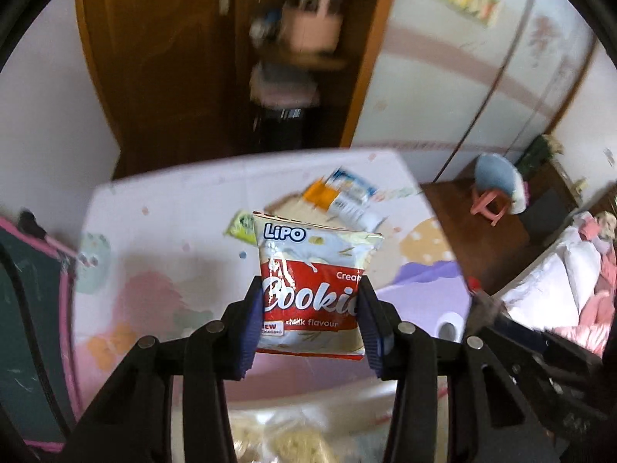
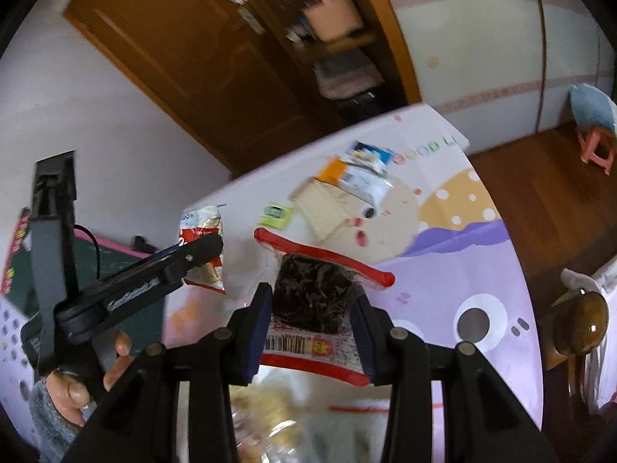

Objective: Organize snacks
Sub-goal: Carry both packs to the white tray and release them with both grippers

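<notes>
Right now I carry two snacks, one in each hand-held gripper. My left hand-held gripper pinches a glossy Lipo cookie packet by its side edges; the flat, crinkly red-and-cream pouch stands upright above the table. My right hand-held gripper clamps a clear packet of dark snack, its contents lumpy and near black, with red sealed strips at top and bottom and a barcode near the lower end.

On the table, at about twelve o'clock from the cookie packet, I count three more loose items: a small green sachet, an orange-and-white packet and a blue-and-white packet just beyond it, the last two overlapping. They lie beside a pale woven mat.

A smooth pastel printed cloth covers the table. Its far edge runs at twelve o'clock near a brown wooden door; its right edge drops to dark floor at three o'clock. Open cloth spreads at nine o'clock.
</notes>
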